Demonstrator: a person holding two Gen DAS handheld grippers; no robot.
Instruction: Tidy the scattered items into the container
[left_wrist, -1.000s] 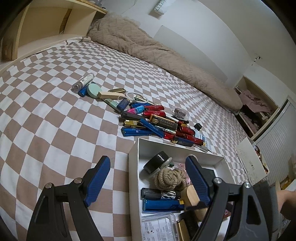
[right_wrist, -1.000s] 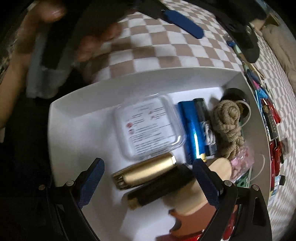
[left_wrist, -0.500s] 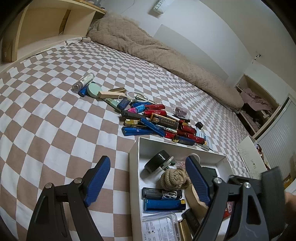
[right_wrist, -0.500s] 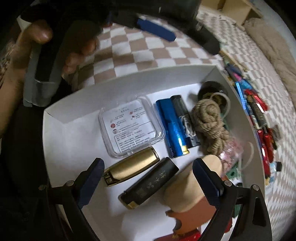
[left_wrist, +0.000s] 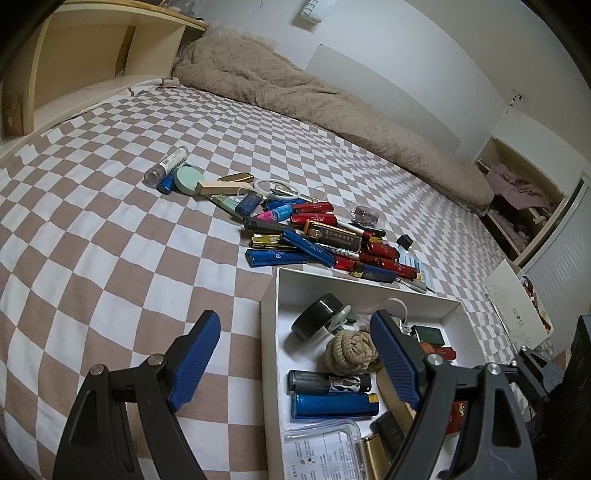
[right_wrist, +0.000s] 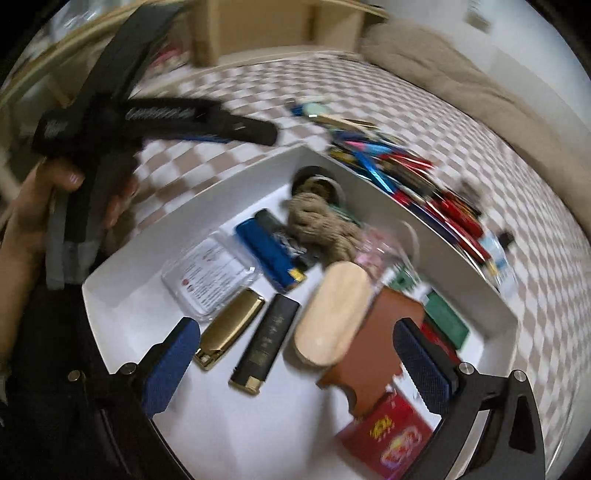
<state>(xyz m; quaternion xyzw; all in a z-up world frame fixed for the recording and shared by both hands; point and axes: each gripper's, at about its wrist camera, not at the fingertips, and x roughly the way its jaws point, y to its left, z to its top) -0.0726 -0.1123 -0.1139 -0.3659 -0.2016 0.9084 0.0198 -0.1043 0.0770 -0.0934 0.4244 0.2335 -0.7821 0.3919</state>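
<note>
A white box (left_wrist: 271, 325) sits on the checkered bed and holds lighters, a rope knot (left_wrist: 351, 349), a black round case (left_wrist: 317, 315) and a clear plastic case. A pile of scattered lighters (left_wrist: 314, 236) lies just beyond its far edge. My left gripper (left_wrist: 295, 354) is open and empty over the box's near left corner. In the right wrist view the box (right_wrist: 207, 192) shows a gold lighter (right_wrist: 231, 332), a black lighter (right_wrist: 267, 349) and a wooden piece (right_wrist: 332, 314). My right gripper (right_wrist: 295, 365) is open and empty above them.
A clear tube (left_wrist: 166, 166), a mint round case (left_wrist: 187, 180) and a wooden block (left_wrist: 221, 187) lie further left on the bed. A beige blanket (left_wrist: 314, 88) runs along the wall. Wooden shelves (left_wrist: 92, 66) stand at the back left.
My right gripper has pulled back and tilted up, so more of the bed and the lighter pile shows. The left gripper has barely moved.
</note>
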